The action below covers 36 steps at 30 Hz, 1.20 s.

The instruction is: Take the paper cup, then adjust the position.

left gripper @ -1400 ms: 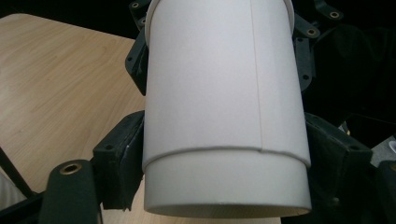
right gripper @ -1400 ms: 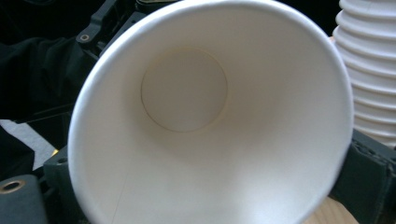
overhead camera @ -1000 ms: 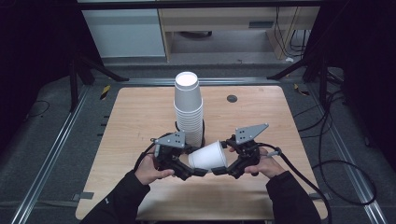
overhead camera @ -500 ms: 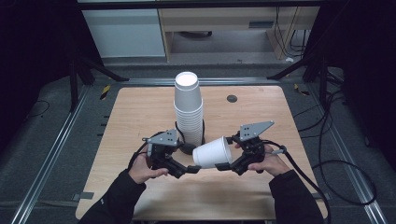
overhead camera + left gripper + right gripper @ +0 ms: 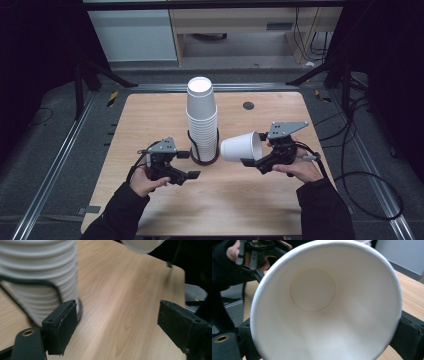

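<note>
Paper cup (image 5: 241,147): held on side above table (image 5: 150,115), pinched at rim by right hand-held gripper (image 5: 252,159), jaws just eased wider. Left hand-held gripper (image 5: 186,165): jaws spread, nothing between, beside cup stack (image 5: 201,120).

A white paper cup (image 5: 324,307) faces open-mouthed, its round bottom visible inside, held between the right tongs' (image 5: 322,340) black jaws, which have just been opening. Beyond, upper left, a hand (image 5: 233,251) holds the other tongs (image 5: 258,253). Wooden tabletop (image 5: 409,295) lies right.

A lab recording bay: wooden table (image 5: 165,210) on metal floor rails (image 5: 55,165) (cables (image 5: 370,175), dark surrounds)
</note>
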Each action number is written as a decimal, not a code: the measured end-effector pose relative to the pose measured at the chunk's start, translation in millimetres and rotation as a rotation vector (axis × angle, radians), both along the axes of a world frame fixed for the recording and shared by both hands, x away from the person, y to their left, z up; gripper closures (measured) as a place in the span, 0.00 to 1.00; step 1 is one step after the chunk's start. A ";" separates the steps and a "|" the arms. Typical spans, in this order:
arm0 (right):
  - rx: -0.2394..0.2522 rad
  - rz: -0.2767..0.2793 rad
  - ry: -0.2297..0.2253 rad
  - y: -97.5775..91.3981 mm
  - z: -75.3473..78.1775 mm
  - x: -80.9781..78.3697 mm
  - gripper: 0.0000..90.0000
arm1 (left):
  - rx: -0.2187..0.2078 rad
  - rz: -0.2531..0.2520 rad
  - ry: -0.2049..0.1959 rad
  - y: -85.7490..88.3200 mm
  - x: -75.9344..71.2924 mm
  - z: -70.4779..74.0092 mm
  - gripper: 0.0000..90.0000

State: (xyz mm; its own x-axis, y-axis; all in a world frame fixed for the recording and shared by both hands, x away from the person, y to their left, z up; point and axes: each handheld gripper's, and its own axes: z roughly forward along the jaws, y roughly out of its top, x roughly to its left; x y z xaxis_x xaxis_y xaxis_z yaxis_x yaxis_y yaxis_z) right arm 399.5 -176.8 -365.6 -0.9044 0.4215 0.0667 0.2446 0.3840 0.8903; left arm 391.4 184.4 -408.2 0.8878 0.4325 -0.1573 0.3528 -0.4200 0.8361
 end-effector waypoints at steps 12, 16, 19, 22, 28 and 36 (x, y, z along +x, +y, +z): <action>-0.107 -0.255 0.037 -23.5 5.6 9.3 0.08 | 0.067 0.198 0.025 35.3 5.2 -18.4 0.17; -0.144 -0.341 0.049 -31.7 9.6 13.2 0.08 | 0.105 0.230 0.029 43.3 3.2 -25.9 0.17; -0.179 -0.389 0.053 -36.6 13.4 16.1 0.08 | 0.120 0.254 0.033 48.1 2.7 -30.7 0.17; -0.205 -0.429 0.056 -41.3 18.3 19.2 0.07 | 0.142 0.284 0.043 53.4 3.2 -37.5 0.17; -0.231 -0.473 0.072 -47.9 23.0 24.7 0.07 | 0.173 0.325 0.051 59.6 4.0 -46.6 0.17; -0.302 -0.526 0.112 -56.5 23.9 37.7 0.07 | 0.202 0.369 0.062 66.9 7.8 -52.6 0.16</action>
State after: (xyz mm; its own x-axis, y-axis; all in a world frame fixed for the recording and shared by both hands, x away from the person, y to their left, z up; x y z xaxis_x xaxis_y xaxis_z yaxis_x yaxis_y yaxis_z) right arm 437.1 -233.3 -341.7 -0.5646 0.8243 -0.0422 0.5557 0.4175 0.7189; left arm 399.2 251.3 -460.7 0.6594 0.7470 -0.0848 0.5571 -0.4096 0.7224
